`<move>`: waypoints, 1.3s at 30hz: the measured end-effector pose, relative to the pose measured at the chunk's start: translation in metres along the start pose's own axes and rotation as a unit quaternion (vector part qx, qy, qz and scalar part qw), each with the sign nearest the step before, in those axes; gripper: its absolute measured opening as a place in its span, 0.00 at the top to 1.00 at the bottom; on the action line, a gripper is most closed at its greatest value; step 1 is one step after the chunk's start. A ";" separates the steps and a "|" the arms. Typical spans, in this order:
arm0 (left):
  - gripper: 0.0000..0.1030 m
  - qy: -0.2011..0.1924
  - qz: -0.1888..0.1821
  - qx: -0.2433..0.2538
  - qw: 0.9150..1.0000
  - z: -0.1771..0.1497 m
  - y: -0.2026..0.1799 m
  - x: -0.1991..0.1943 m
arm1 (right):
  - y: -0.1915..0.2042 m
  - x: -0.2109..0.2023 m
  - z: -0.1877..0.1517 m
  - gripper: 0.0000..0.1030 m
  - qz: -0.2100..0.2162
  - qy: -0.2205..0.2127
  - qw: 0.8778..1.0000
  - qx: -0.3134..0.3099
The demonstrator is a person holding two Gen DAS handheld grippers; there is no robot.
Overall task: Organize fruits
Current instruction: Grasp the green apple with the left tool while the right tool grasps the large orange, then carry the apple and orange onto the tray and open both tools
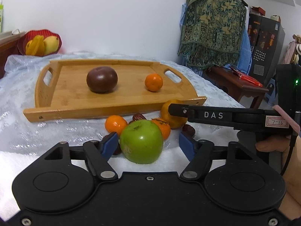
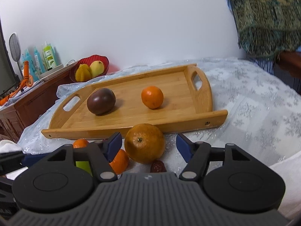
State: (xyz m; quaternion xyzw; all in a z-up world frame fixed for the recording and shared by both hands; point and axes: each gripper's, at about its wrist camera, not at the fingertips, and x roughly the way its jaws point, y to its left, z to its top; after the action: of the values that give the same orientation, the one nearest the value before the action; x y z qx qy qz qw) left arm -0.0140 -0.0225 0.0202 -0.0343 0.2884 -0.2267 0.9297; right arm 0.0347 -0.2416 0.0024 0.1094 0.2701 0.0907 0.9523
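A wooden tray (image 1: 112, 111) (image 2: 131, 130) lies on the white cloth and holds a dark purple fruit (image 1: 102, 79) (image 2: 101, 100) and a small orange (image 1: 153, 82) (image 2: 152, 97). In front of it lie a green apple (image 1: 141, 141), a large orange (image 2: 144, 143) (image 1: 174, 121), mandarins (image 1: 115, 124) (image 2: 119, 161) and red dates (image 1: 139, 116) (image 2: 158, 166). My left gripper (image 1: 147, 135) is open around the apple, with a gap at the right pad. My right gripper (image 2: 149, 135) is open around the large orange, its right pad clear of it.
A red bowl (image 1: 40, 42) (image 2: 90, 69) with yellow fruit stands behind the tray on a wooden cabinet (image 2: 28, 101) with bottles (image 2: 49, 54). A patterned cloth (image 1: 212, 28) hangs at the right above a low wooden table (image 1: 235, 82). A hand (image 1: 272, 145) grips the right tool.
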 end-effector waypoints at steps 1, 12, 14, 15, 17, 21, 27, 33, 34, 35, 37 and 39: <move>0.38 0.001 0.002 -0.002 1.000 -0.001 0.000 0.002 | -0.001 0.001 0.000 0.31 0.003 0.002 1.000 0.004; 0.44 0.008 0.020 -0.027 0.999 -0.005 0.005 0.016 | -0.004 0.013 -0.001 0.38 0.021 0.030 0.999 0.040; 0.44 0.012 0.020 -0.034 0.999 -0.006 0.006 0.020 | -0.004 0.014 -0.001 0.39 0.022 0.033 0.998 0.043; 0.44 0.011 0.021 -0.035 0.999 -0.006 0.005 0.022 | -0.004 0.015 -0.002 0.39 0.023 0.035 0.998 0.046; 0.44 0.010 0.023 -0.033 0.999 -0.006 0.005 0.026 | -0.005 0.017 -0.001 0.40 0.025 0.036 0.998 0.052; 0.47 0.012 0.033 -0.030 0.999 -0.007 0.004 0.032 | -0.006 0.017 -0.001 0.47 0.021 0.036 0.997 0.058; 0.47 -0.003 0.051 0.015 0.999 -0.010 -0.006 0.026 | 0.003 0.008 -0.002 0.48 -0.003 0.006 1.000 0.021; 0.47 -0.037 0.061 0.017 0.997 0.003 0.001 0.012 | -0.003 -0.004 0.008 0.48 -0.015 -0.050 0.998 0.032; 0.47 -0.043 0.065 0.017 0.997 0.006 0.003 0.010 | -0.005 -0.005 0.011 0.48 -0.017 -0.057 0.997 0.038; 0.47 -0.049 0.068 0.016 0.996 0.011 0.006 0.009 | -0.007 -0.006 0.013 0.48 -0.019 -0.065 0.997 0.042; 0.47 -0.059 0.076 0.017 0.995 0.019 0.013 0.007 | -0.009 -0.005 0.020 0.48 -0.025 -0.075 0.996 0.041; 0.47 -0.069 0.089 0.018 0.993 0.028 0.023 0.007 | -0.009 -0.002 0.027 0.48 -0.030 -0.082 0.996 0.036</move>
State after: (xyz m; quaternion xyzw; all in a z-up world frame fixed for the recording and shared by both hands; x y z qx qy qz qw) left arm 0.0159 -0.0073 0.0352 -0.0068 0.2212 -0.1452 0.9643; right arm 0.0484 -0.2555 0.0237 0.1419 0.1978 0.0428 0.9690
